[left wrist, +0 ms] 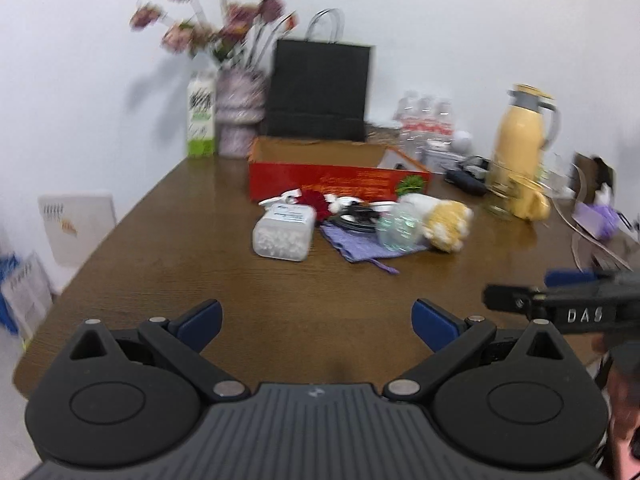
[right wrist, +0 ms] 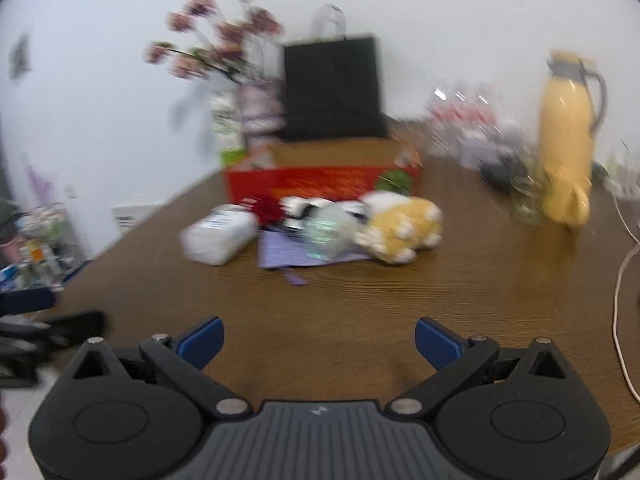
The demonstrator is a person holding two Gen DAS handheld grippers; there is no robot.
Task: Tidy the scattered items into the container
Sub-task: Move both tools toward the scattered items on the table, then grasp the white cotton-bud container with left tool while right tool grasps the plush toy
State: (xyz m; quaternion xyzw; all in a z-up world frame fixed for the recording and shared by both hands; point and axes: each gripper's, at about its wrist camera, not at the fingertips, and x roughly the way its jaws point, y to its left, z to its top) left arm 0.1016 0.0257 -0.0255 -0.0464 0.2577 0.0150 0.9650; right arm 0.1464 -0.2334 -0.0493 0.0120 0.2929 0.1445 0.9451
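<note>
Both tools empty, jaws spread wide: left tool (left wrist: 316, 320), right tool (right wrist: 318, 338), each low over the near end of the desk (left wrist: 160, 240). Scattered items heaped straight ahead, well apart from either tool, touching or just short of the red box (left wrist: 340, 180) behind them. White jar (left wrist: 284, 232) on its side at the heap's left, long axis pointing roughly at the box; plush toy (right wrist: 404, 232) at the right. Probably left tool for the jar, right tool for the plush. Nothing boxed yet, judging by the heap.
</note>
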